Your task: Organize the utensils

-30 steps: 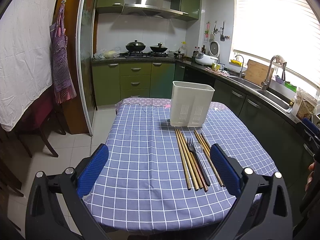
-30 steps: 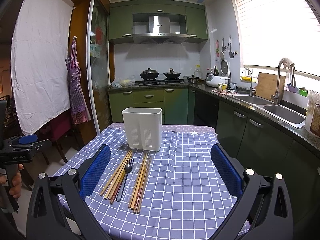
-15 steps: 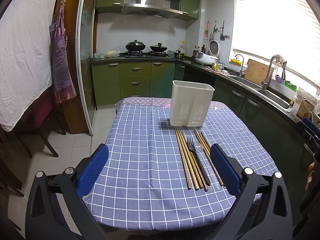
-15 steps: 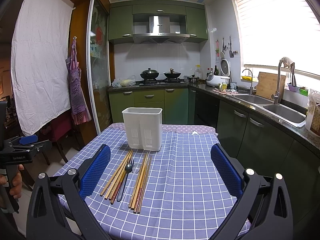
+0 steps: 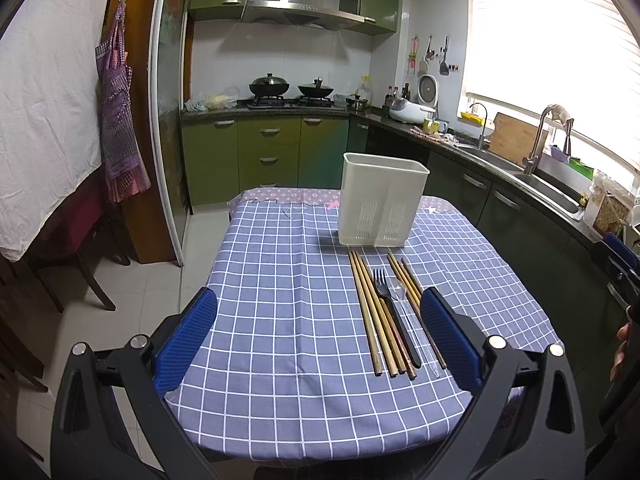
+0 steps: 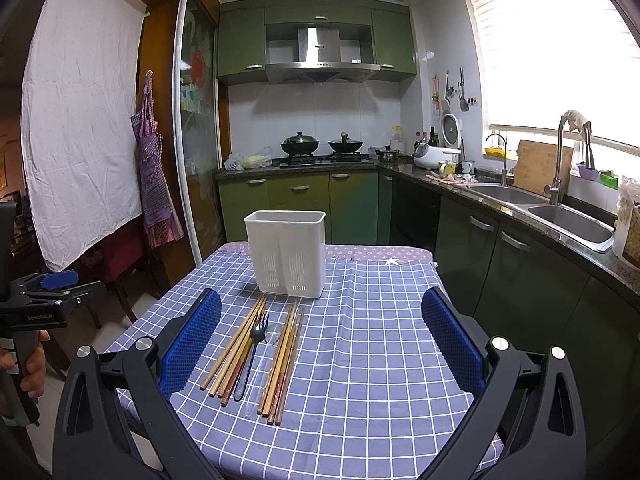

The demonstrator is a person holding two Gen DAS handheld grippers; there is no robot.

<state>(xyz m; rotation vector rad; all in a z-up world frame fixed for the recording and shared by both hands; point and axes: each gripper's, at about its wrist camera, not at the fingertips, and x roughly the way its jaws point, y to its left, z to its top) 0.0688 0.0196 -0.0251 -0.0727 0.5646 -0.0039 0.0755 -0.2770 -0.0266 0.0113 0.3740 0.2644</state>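
From the left wrist view, the left tool [image 5: 318, 330] hangs wide open above the near edge of the bench [image 5: 280, 280], its two blue pads holding nothing. One white utensil holder [image 5: 382, 200] stands upright at about 12 o'clock on the checked cloth, its front showing two slotted panels. Just in front of it, toward 1 o'clock of the tool, the utensils lie side by side pointing at the holder: a left bundle of chopsticks [image 5: 370, 312] of about five sticks, one black fork [image 5: 390, 304] with its tines toward the holder, one clear plastic spoon [image 5: 404, 304], and a right bundle of chopsticks [image 5: 406, 280] of about three or four; the exact stick count is hard to tell. From the right wrist view, the right tool [image 6: 320, 338] is likewise spread open and empty over the bench's near edge. The holder sits at 11 o'clock, and the fork, spoon and both chopstick bundles lie at about 10 o'clock, just inside the tool's left pad. At 9 o'clock, off the bench, the other tool is seen held in a hand [image 6: 30, 368].
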